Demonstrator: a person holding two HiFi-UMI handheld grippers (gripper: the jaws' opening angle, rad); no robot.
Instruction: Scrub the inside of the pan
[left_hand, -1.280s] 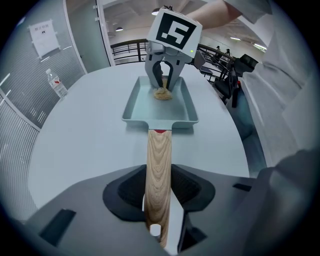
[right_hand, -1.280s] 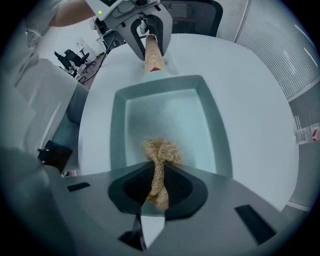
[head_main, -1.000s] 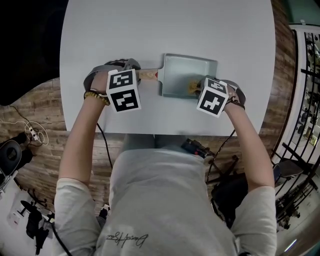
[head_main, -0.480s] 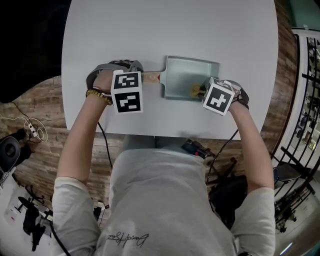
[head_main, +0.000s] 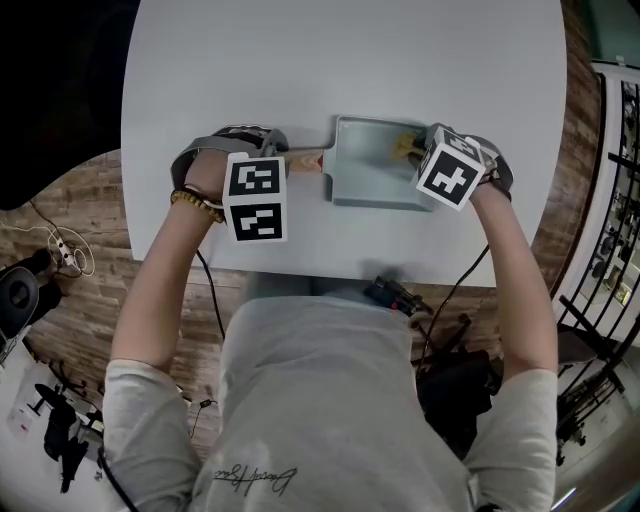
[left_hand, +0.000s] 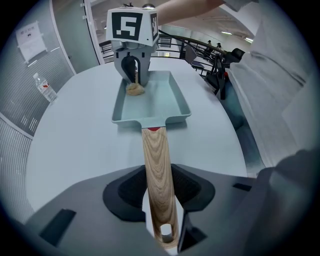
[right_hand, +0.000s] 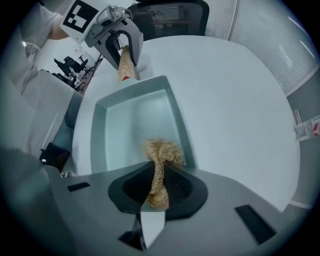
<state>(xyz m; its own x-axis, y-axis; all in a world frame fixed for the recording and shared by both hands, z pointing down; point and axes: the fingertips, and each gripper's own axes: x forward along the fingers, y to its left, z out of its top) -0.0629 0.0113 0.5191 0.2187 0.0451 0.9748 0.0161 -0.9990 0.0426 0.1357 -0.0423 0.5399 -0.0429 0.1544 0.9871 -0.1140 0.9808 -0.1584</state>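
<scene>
Head view showed the pan (head_main: 365, 178) on the tabletop (head_main: 350, 60), its handle (left_hand: 156, 160) clamped by the left hand-held gripper (left_hand: 160, 200), while the right hand-held gripper (right_hand: 157, 186) pinched a scrubber (right_hand: 163, 150) beside the wall, where it might ride out.

A pale grey desk (head_main: 300, 70) with rounded corners stands on a wood-patterned floor (head_main: 90, 215). Its top is plain and smooth. One thing lies directly on it: a shallow, rectangular, pale teal pan (head_main: 365, 170). It sits flat on its base, nearer the person's edge of the desk than the far edge. The pan's wooden handle (head_main: 303, 159) runs out toward the left of the head view.
</scene>
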